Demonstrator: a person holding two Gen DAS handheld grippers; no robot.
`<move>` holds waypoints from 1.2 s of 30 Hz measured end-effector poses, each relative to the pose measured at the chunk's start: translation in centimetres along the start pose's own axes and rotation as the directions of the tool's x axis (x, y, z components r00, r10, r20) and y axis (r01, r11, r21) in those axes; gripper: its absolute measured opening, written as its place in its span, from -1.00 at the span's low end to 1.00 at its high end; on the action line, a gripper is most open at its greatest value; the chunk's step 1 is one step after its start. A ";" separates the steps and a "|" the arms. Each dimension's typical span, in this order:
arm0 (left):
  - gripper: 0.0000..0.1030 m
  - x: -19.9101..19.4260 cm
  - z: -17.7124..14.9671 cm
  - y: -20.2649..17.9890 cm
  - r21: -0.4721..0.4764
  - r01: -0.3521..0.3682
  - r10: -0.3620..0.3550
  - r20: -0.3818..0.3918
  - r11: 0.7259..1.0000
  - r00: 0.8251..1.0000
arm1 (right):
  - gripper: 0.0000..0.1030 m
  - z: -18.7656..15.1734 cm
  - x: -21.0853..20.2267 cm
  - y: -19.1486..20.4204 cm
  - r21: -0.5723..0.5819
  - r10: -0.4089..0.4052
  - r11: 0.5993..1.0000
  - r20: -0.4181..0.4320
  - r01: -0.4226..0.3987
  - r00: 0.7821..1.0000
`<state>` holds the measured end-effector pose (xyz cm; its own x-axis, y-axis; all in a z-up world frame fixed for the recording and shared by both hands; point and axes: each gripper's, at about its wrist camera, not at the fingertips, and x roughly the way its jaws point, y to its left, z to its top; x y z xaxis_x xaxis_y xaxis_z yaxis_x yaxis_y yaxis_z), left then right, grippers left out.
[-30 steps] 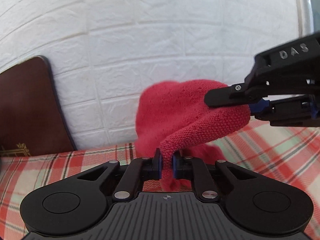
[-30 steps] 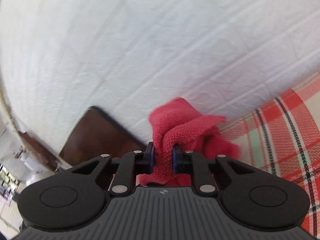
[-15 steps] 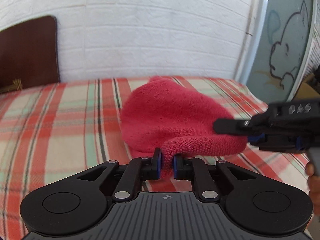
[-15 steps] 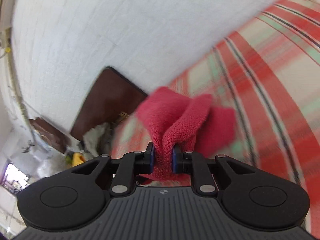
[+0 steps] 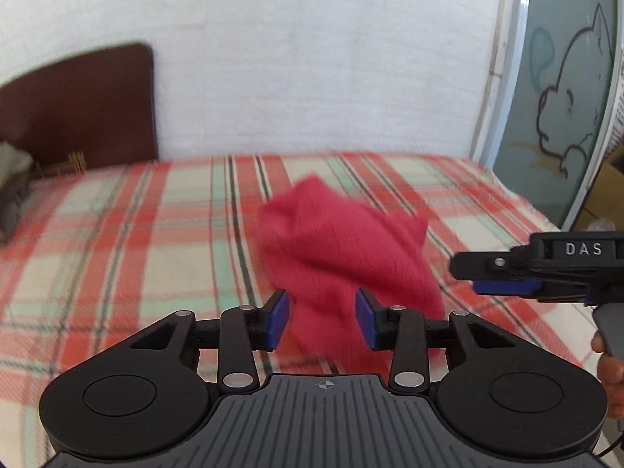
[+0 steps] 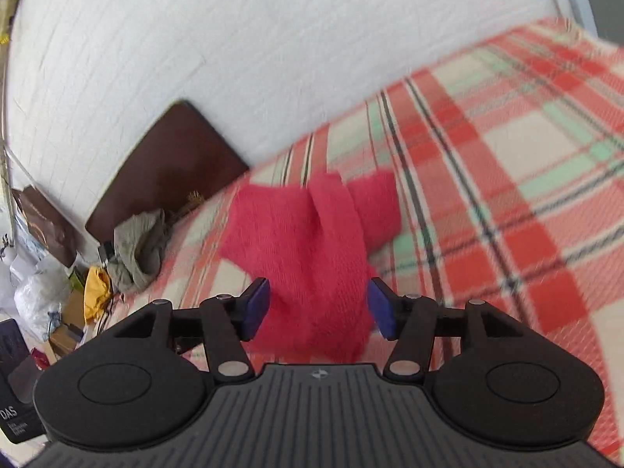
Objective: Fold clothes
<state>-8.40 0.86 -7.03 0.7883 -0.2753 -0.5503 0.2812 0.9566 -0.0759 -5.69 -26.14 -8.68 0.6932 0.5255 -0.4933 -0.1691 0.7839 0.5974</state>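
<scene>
While both grippers tilt down toward the bed, the left gripper [image 5: 321, 321] has its jaws opening, blue pads [image 5: 277, 319] standing apart with the red knitted garment [image 5: 343, 257] between them but not pressed by either pad; the right gripper [image 6: 318, 308] is opening its jaws as well, the same garment [image 6: 312, 257] bunched in the gap between its pads [image 6: 257, 304], though blur makes it hard to tell whether the right-hand pad brushes the knit. In the left wrist view the right gripper [image 5: 503, 275] reaches in from the right edge, level and sideways, its fingers just beside the garment and apart from it, with part of the person's hand [image 5: 608, 370] under it at the edge of the picture. The garment is a crumpled heap around the middle of the bed, on a blanket [image 5: 117, 241] checked in red, cream and green. Behind the bed runs a white brick wall [image 5: 312, 78]. A dark brown headboard [image 5: 78, 105] stands at the bed's left end, and an olive cloth [image 6: 140, 249] lies heaped at that corner of the blanket. A pale blue panel [image 5: 565, 97] with a cartoon animal outline rises past the right end. Off the left edge, in the right wrist view, sit a yellow cloth [image 6: 95, 288], a white plastic bag [image 6: 39, 292] and other clutter
</scene>
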 end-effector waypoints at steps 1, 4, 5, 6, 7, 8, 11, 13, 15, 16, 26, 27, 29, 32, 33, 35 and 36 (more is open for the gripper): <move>0.09 -0.2 0.8 -0.1 0.012 -0.004 0.004 0.018 1.000 1.000 | 0.18 0.3 -0.2 -0.1 -0.004 -0.008 1.000 0.015 0.008 1.000; 0.18 0.0 2.7 -0.9 0.013 0.023 -0.023 0.032 1.000 0.999 | 0.18 1.1 -0.6 -0.6 -0.011 -0.042 0.999 0.046 0.043 0.998; 0.18 0.5 3.1 -1.4 0.012 0.039 -0.039 0.019 0.999 0.999 | 0.19 1.2 -0.7 -0.9 -0.012 -0.057 0.998 0.048 0.058 0.997; 0.18 1.1 3.3 -2.0 0.015 0.052 -0.052 0.010 0.999 0.999 | 0.19 1.1 -0.5 -1.1 -0.016 -0.068 0.998 0.046 0.069 0.997; 0.18 1.7 3.3 -2.7 0.025 0.061 -0.061 0.001 0.998 0.998 | 0.19 1.0 -0.4 -1.2 -0.019 -0.078 0.997 0.044 0.079 0.996; 0.18 2.5 3.3 -3.5 0.039 0.065 -0.065 -0.014 0.997 0.998 | 0.24 0.8 -0.4 -1.3 -0.025 -0.085 0.996 0.039 0.086 0.996; 0.13 4.8 3.3 -5.6 0.060 0.076 -0.073 -0.060 0.995 0.996 | 0.36 0.6 -0.3 -1.8 -0.035 -0.116 0.992 0.034 0.117 0.993; 0.19 6.2 3.3 -6.4 0.068 0.061 -0.055 -0.082 0.996 0.995 | 0.37 0.6 -0.3 -2.4 -0.036 -0.146 0.988 0.039 0.148 0.988; 0.24 7.4 3.3 -7.0 0.076 0.038 -0.031 -0.098 0.996 0.995 | 0.37 0.7 -0.4 -3.0 -0.037 -0.175 0.984 0.045 0.176 0.984; 0.29 7.8 3.3 -7.2 0.077 0.026 -0.019 -0.097 0.997 0.995 | 0.37 0.7 -0.4 -3.3 -0.038 -0.180 0.983 0.047 0.182 0.983; 0.53 8.9 3.4 -9.4 0.128 0.002 0.009 -0.079 0.992 0.997 | 0.82 2.1 -2.0 -4.8 -0.079 -0.276 0.954 0.135 0.288 0.952; 0.53 9.3 3.3 -9.6 0.134 -0.002 0.014 -0.088 0.991 0.996 | 0.85 2.2 -2.2 -4.9 -0.091 -0.279 0.951 0.149 0.294 0.949; 0.50 10.0 3.1 -10.0 0.146 -0.002 0.018 -0.107 0.989 0.994 | 0.85 2.5 -2.7 -5.0 -0.107 -0.282 0.948 0.166 0.301 0.945; 0.33 11.1 2.5 -10.7 0.195 -0.029 0.052 -0.115 0.980 0.992 | 0.85 2.8 -2.7 -5.0 -0.113 -0.270 0.951 0.157 0.289 0.950; 0.19 11.5 2.3 -10.7 0.212 -0.046 0.072 -0.118 0.976 0.990 | 0.85 2.8 -2.6 -4.9 -0.115 -0.264 0.952 0.150 0.282 0.953; -0.51 11.8 2.2 -10.3 0.220 -0.071 0.098 -0.117 0.973 0.988 | 0.85 2.9 -2.4 -4.8 -0.120 -0.254 0.955 0.136 0.270 0.958; -0.65 11.8 2.2 -9.9 0.217 -0.078 0.104 -0.114 0.973 0.988 | 0.85 2.8 -2.2 -4.6 -0.124 -0.250 0.956 0.131 0.266 0.959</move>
<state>-0.65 -12.11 -10.92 0.7456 -0.1616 -0.6465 0.3312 0.9317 0.1492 -4.46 -31.83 -8.56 0.7992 0.2648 -0.5396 -0.0643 0.9303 0.3611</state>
